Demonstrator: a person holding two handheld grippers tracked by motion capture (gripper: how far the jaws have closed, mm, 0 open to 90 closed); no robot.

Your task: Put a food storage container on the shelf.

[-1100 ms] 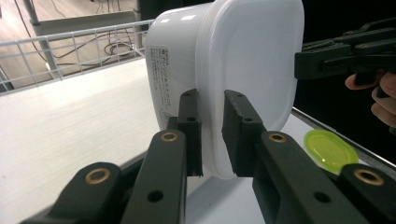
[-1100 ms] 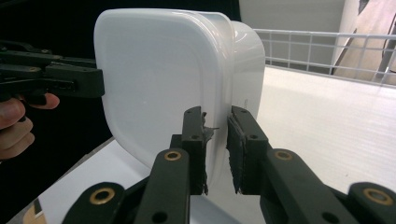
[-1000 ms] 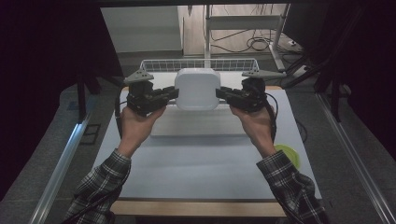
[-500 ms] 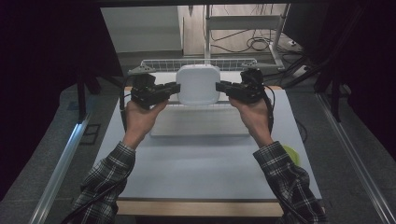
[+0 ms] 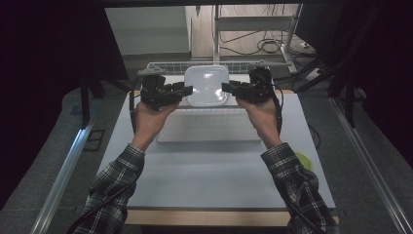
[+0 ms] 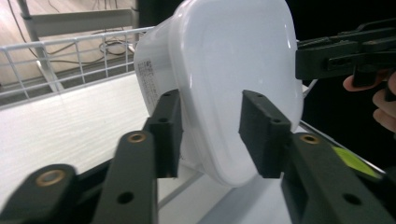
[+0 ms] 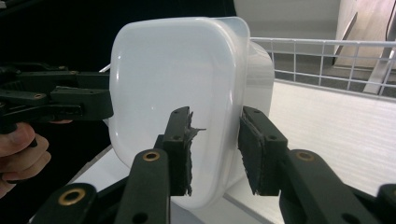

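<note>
At the top centre of the high view, the white tub [image 5: 207, 86] sits between our left gripper [image 5: 186, 89] and right gripper [image 5: 228, 87]. Both jaws have just been opening, pads apart around its edges; it may tip off the wire rack [image 5: 170, 66] unsupported.

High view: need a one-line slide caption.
Two hand-held grippers, left and right, flank a white plastic container at the table's far edge, jaws just opened around its sides.

The white plastic container [image 6: 224, 84] has a small label [image 6: 148, 79] with tiny print on its side, just above the left gripper's near jaw. The letters are too small and blurry to read. No other words or numbers can be read.
</note>
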